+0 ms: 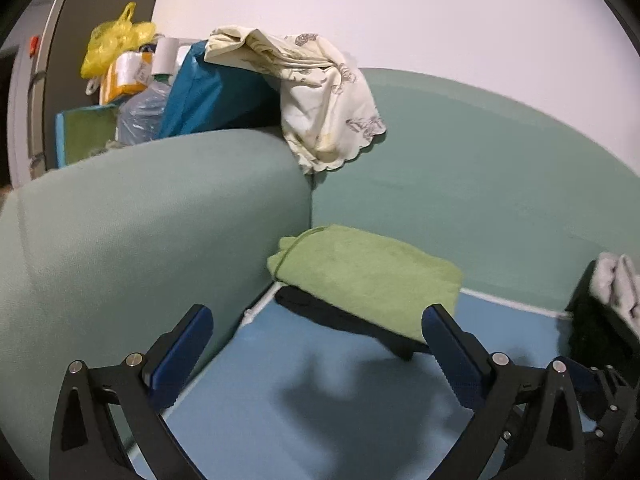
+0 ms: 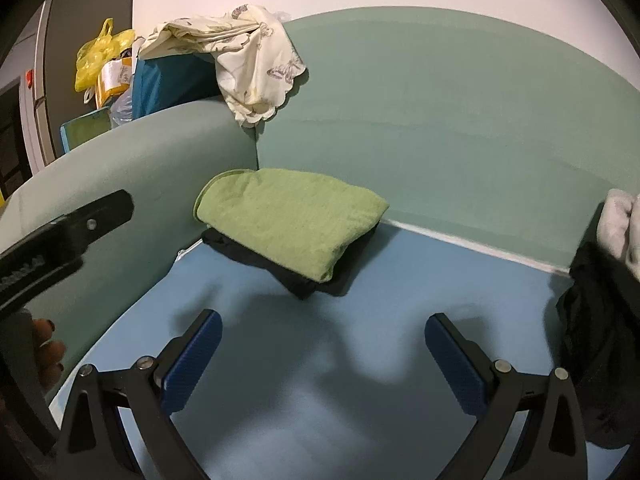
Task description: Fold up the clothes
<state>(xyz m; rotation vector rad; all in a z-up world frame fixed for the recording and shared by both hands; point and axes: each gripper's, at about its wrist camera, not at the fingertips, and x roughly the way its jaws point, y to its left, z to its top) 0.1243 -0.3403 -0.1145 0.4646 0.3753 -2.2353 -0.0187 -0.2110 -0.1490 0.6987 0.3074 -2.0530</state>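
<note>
both claws spread, holding nothing: left claw (image 1: 318, 354), right claw (image 2: 323, 350). folded green towel (image 2: 292, 220) sits ahead of them on a black garment (image 2: 304, 280), tucked into the sofa corner, likely the done stack. unfolded pile (image 2: 600, 280) right of right claw, probably next.

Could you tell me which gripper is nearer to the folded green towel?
Left. The left gripper has its right finger beside the folded green towel; the right gripper hangs further back over blue seat.

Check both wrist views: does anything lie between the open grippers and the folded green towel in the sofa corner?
Nothing visible does. Only bare blue seat cushion lies between the right gripper and the green towel. The same holds for the left gripper. The towel rests on a folded black garment.
</note>
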